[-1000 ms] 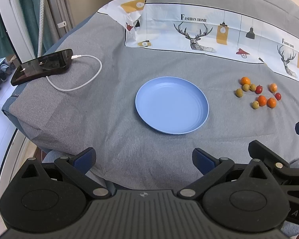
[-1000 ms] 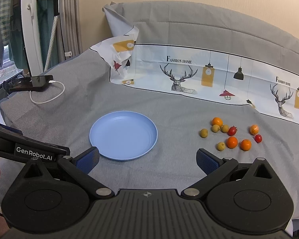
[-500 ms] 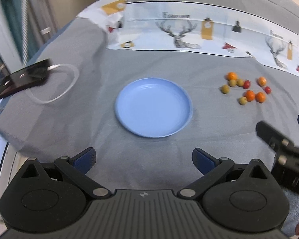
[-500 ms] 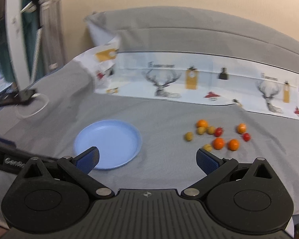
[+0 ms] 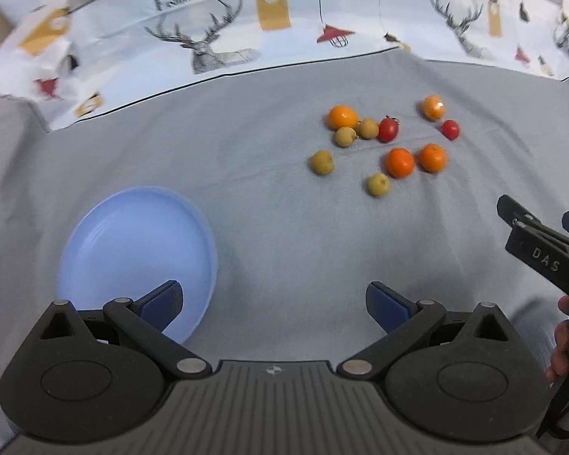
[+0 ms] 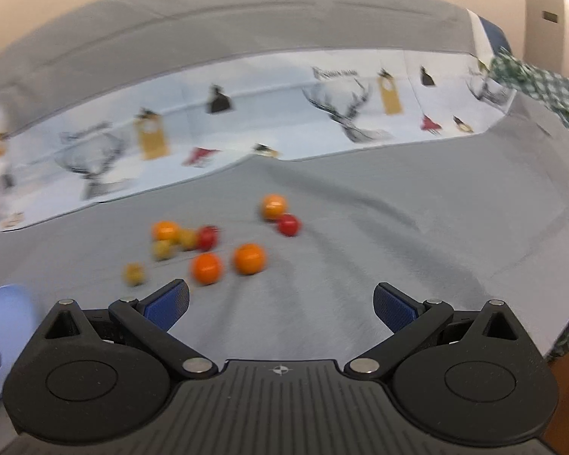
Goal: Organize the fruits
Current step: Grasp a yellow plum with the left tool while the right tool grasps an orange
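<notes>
From the left wrist camera, your left gripper (image 5: 273,305) hangs over the grey bed cover (image 5: 269,227) with its blue fingers (image 5: 162,300) spread wide and nothing between them. The blue plate (image 5: 106,242) lies empty just under the left finger. The fruits (image 5: 383,144) sit in a loose cluster well beyond it: small oranges, red tomatoes and yellow-green ones, none yet moved. So you are in the approach, with no fruit picked. At the right edge your other gripper shows the letters "DAS" (image 5: 546,259) (the rest runs out of view). The printed cloth (image 5: 208,34) at the back reads "Fashion Home" beside a deer head.

From the right wrist camera, your right gripper (image 6: 280,305) is likewise wide open and empty. It points at the fruits (image 6: 208,250), with the nearest orange (image 6: 207,268) just ahead of the left finger. This view is blurred, so the writing on the cloth cannot be read here. The plate's rim (image 6: 7,303) peeks in at far left. Next, I judge, you lower onto one fruit, centre it between the fingers and close gently (they will roll).
</notes>
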### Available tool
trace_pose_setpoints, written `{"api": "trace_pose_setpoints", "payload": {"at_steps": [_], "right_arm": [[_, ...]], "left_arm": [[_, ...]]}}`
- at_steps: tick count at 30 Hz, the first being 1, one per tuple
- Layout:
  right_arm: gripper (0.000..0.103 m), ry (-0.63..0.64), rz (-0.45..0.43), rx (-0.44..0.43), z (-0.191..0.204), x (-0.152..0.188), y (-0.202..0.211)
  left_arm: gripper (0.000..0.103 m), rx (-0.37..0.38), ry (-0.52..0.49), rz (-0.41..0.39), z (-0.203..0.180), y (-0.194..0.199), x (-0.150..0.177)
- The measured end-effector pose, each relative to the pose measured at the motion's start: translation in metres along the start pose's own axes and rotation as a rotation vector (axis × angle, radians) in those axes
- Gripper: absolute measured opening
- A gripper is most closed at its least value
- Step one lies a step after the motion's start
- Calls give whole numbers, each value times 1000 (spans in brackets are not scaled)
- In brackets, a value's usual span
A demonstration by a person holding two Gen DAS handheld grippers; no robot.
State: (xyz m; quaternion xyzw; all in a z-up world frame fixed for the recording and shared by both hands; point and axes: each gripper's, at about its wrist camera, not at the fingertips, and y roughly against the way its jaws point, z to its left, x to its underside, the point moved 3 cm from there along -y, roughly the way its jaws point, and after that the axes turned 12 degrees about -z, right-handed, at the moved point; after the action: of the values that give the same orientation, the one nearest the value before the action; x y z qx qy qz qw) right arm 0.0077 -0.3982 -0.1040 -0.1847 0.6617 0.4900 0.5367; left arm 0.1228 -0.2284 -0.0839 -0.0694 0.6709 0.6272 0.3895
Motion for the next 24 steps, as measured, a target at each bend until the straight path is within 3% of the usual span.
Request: {"api": "trace_pose_setpoints", "payload": {"at_steps": [6, 11, 15, 17, 21, 24], "right_arm": [[103, 83, 77, 8, 1, 26, -106], [102, 85, 151, -78, 17, 41, -167], [103, 115, 146, -110, 28, 46, -193], [103, 114, 105, -111, 30, 49, -196], [103, 104, 83, -108, 29, 51, -194], [102, 105, 77, -104, 28, 51, -194]], "left_arm": [[103, -27, -31, 26, -18, -99, -35], [103, -9, -7, 77, -19, -169, -51], [103, 1, -14, 91, -20, -208, -57], [103, 37, 21, 78, -15, -213, -58], [103, 54, -2, 58, -13, -215, -57], [103, 59, 0, 93, -13, -219, -62]]}}
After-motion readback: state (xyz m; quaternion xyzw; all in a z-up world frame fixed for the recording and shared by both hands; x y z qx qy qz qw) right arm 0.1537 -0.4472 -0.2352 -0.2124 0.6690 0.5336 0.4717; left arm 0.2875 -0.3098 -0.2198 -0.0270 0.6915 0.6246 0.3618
